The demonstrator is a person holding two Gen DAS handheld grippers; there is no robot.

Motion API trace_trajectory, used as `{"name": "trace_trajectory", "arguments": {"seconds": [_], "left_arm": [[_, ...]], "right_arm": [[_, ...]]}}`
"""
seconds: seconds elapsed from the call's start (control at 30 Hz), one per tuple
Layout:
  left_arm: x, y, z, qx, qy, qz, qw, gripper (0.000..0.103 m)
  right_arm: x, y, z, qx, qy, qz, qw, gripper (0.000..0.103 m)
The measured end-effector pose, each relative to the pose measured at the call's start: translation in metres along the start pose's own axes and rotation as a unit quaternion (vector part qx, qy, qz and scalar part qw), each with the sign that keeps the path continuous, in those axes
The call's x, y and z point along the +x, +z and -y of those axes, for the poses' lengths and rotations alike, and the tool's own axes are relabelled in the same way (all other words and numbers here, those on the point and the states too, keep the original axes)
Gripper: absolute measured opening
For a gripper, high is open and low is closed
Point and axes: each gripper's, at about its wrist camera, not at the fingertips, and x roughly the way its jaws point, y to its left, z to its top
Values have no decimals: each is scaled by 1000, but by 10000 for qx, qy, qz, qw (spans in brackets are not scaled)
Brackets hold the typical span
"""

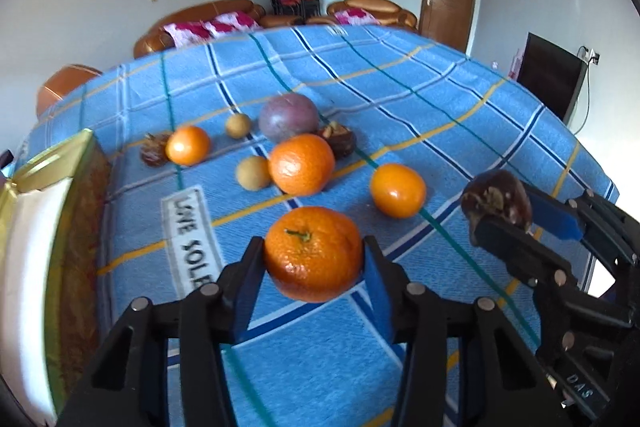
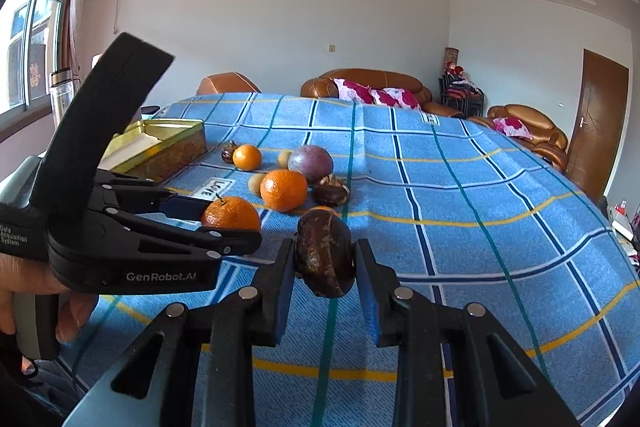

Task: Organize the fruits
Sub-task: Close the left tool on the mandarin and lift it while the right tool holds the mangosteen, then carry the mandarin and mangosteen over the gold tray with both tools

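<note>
My left gripper (image 1: 314,255) is shut on a large orange tangerine (image 1: 313,253) and holds it above the blue plaid cloth (image 1: 400,99). My right gripper (image 2: 325,259) is shut on a dark brown mangosteen (image 2: 325,258), also lifted; it shows at the right of the left wrist view (image 1: 496,201). The held tangerine also shows in the right wrist view (image 2: 231,214). On the cloth lie other tangerines (image 1: 301,165), (image 1: 397,190), (image 1: 187,145), a purple passion fruit (image 1: 288,118), two small tan longans (image 1: 253,173), (image 1: 238,125) and two mangosteens (image 1: 340,139), (image 1: 154,150).
A gold tin box (image 2: 168,143) with a white lining stands open at the table's left side, left of the fruit. Brown sofas (image 2: 364,83) and a wooden door (image 2: 596,127) are behind the table. A hand (image 2: 24,291) holds the left gripper's handle.
</note>
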Motion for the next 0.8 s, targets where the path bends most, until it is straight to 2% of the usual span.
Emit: {"name": "trace_trajectory", "arguments": {"seconds": [0.3,0.8], "left_arm": [[-46,1,-31,-200,533,695,9960,50],[-86,-13,-75,-521,1151,1202,9847,50]], "right_arm": [[1,23,-31,-310,260,221,9989,31],[11,54,-85,-817,646,445,9936,31]]}}
